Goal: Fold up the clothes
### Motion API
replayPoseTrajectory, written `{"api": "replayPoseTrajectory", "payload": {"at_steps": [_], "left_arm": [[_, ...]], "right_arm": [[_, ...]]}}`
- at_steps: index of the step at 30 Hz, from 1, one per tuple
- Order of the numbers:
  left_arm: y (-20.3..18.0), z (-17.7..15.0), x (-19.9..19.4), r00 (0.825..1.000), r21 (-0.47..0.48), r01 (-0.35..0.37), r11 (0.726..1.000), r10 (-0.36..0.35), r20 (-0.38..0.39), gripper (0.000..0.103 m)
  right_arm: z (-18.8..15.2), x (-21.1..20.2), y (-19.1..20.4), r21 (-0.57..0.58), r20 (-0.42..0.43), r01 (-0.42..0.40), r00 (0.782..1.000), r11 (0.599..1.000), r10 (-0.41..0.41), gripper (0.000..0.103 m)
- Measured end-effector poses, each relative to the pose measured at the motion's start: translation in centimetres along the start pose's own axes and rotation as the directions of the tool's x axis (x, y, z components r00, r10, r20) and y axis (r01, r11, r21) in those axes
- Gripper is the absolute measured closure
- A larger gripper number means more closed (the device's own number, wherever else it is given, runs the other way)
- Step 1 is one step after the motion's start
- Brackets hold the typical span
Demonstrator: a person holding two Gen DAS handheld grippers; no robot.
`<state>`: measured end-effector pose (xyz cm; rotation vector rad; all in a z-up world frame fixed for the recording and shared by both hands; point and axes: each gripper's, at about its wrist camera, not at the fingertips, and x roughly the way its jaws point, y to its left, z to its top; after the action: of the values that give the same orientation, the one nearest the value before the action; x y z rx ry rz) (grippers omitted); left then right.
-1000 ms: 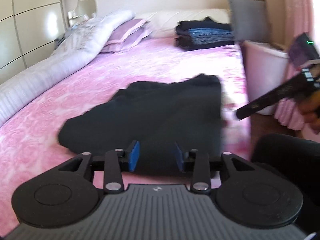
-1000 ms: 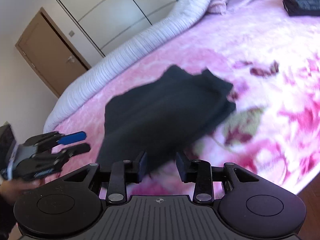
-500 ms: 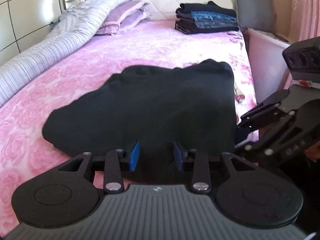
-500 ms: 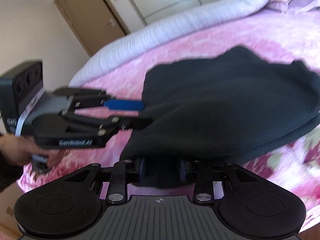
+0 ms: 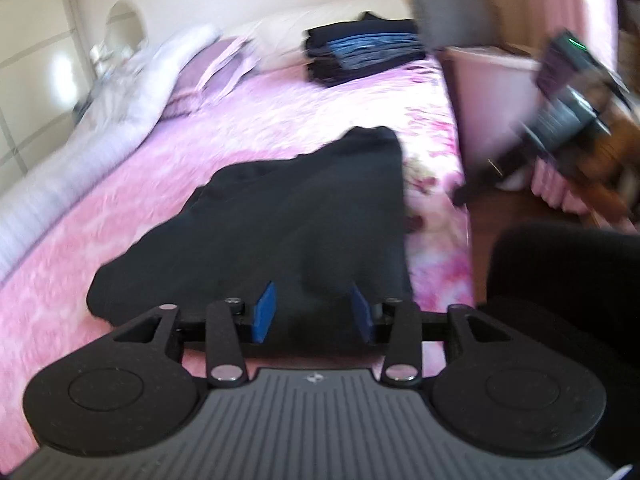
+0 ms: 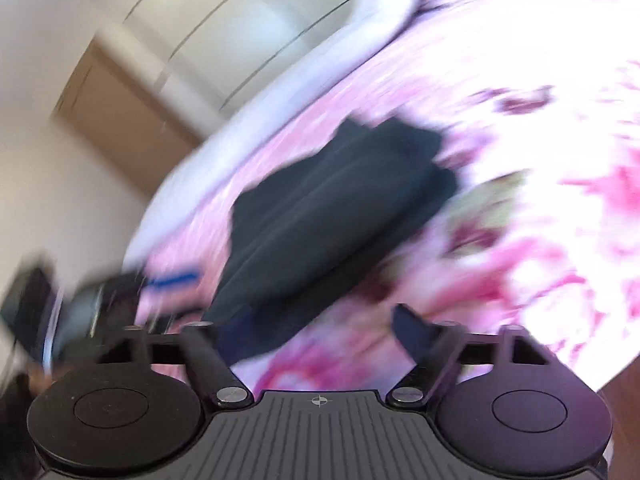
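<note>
Strong daylight is recorded in both views. The pink bed cover (image 6: pixel 540 80) is overexposed at far right in the right wrist view. Heavy motion blur is noted throughout; fisheye bending is seen at edges.

Garment (image 5: pixel 288 232) flat on bed (image 5: pixel 248 132); folded stack (image 5: pixel 360 56) behind.

Left gripper (image 5: pixel 313 311) points down and forward, jaws opening, blue pads (image 5: pixel 265 312) apart with nothing pressed between them. Right gripper (image 6: pixel 324 330) angles downward, jaws opening wide and empty. From the left camera it shows blurred at far right, a hand (image 5: pixel 612 160) behind it.
</note>
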<state>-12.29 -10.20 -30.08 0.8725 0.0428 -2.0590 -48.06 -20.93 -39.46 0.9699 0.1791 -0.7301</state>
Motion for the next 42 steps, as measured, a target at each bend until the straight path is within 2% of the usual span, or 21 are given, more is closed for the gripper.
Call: {"api": "replayPoseTrajectory", "payload": {"at_steps": [2,4,7,10,11,12,15,17,20,24,27,30,31,32,33,34,35,36,39,41,42], "left_arm": [[-0.5,-0.4,0.3,1.000,0.044,-0.018,0.999,0.017,0.003,0.062],[-0.4,-0.5,0.7,1.000,0.058,-0.007,0.998,0.007,0.000,0.062],[-0.8,-0.4,1.3,1.000,0.148,0.019,0.989,-0.017,-0.011,0.063],[-0.3,-0.2,1.9,0.998,0.166,0.062,0.984,-0.058,-0.029,0.063],[0.0,-0.2,2.1,0.997,0.155,0.078,0.985,-0.073,-0.035,0.063],[0.2,-0.1,2.3,0.996,0.144,0.091,0.985,-0.086,-0.038,0.063],[0.4,0.0,2.6,0.993,0.111,0.119,0.987,-0.115,-0.038,0.067],[0.4,0.4,3.0,0.990,0.080,0.139,0.987,-0.137,-0.032,0.067],[-0.6,1.6,4.5,0.984,0.023,0.176,0.984,-0.175,-0.034,0.067],[-4.0,2.7,6.8,0.986,0.080,0.164,0.983,-0.160,-0.044,0.066],[-4.1,2.7,6.0,0.992,0.127,0.126,0.984,-0.125,-0.011,0.065],[-2.3,1.8,4.9,1.000,0.189,0.015,0.982,-0.016,0.005,0.064],[-1.7,1.4,4.6,1.000,0.219,-0.032,0.975,0.031,0.007,0.058],[-1.2,0.9,4.6,0.996,0.272,-0.087,0.958,0.089,0.004,0.054],[-0.9,0.4,4.8,0.989,0.350,-0.139,0.926,0.146,0.008,0.045],[-0.6,-0.2,5.1,0.981,0.434,-0.184,0.882,0.194,0.020,0.039],[-0.4,-0.8,5.6,0.975,0.505,-0.201,0.839,0.219,0.023,0.039],[-0.1,-1.4,6.4,0.973,0.568,-0.201,0.798,0.230,0.021,0.039],[0.8,-3.1,8.6,0.964,0.737,-0.191,0.648,0.264,0.018,0.039],[1.3,-4.0,10.1,0.963,0.809,-0.176,0.560,0.268,0.025,0.041],[1.6,-4.0,10.6,0.964,0.822,-0.176,0.542,0.263,0.033,0.041]], "right_arm": [[0.7,-0.2,-1.3,0.073,0.050,-0.002,0.999,0.997,-0.001,0.019],[1.4,0.4,-2.2,0.137,0.092,-0.028,0.996,0.990,0.015,0.019],[2.6,2.1,-3.1,0.210,0.147,-0.058,0.989,0.976,0.028,0.019],[3.0,3.4,-4.4,0.317,0.220,-0.044,0.975,0.947,-0.029,0.026],[3.1,3.6,-4.7,0.343,0.232,-0.029,0.971,0.939,-0.054,0.048],[3.3,3.7,-4.9,0.358,0.227,-0.005,0.971,0.934,-0.081,0.097],[4.3,3.6,-6.2,0.395,0.237,-0.045,0.970,0.918,-0.054,0.096],[6.4,3.0,-6.3,0.324,0.235,-0.043,0.971,0.945,-0.036,0.097],[10.1,2.8,-6.3,0.234,0.226,0.024,0.971,0.972,-0.078,0.097],[13.6,3.8,-9.0,0.217,0.180,0.147,0.966,0.965,-0.188,0.096],[14.0,4.1,-7.9,0.100,0.136,0.228,0.961,0.969,-0.240,0.091],[12.6,2.2,-4.0,-0.077,0.174,0.358,0.924,0.931,-0.341,0.081],[11.5,1.7,-2.2,-0.150,0.182,0.373,0.921,0.916,-0.345,0.080],[10.3,1.2,-0.5,-0.222,0.190,0.386,0.918,0.896,-0.348,0.076],[8.8,0.9,1.5,-0.315,0.193,0.381,0.922,0.869,-0.335,0.068],[6.9,0.7,3.8,-0.426,0.188,0.358,0.933,0.831,-0.305,0.063],[5.0,0.9,5.7,-0.530,0.171,0.330,0.944,0.781,-0.283,0.050],[3.0,1.4,7.4,-0.625,0.142,0.296,0.953,0.723,-0.268,0.043],[-2.9,3.1,12.2,-0.853,0.051,0.175,0.966,0.492,-0.254,0.042],[-5.7,5.5,13.3,-0.930,0.041,0.157,0.943,0.331,-0.332,0.042],[-6.9,6.8,13.6,-0.956,0.046,0.150,0.926,0.253,-0.375,0.042]]}}
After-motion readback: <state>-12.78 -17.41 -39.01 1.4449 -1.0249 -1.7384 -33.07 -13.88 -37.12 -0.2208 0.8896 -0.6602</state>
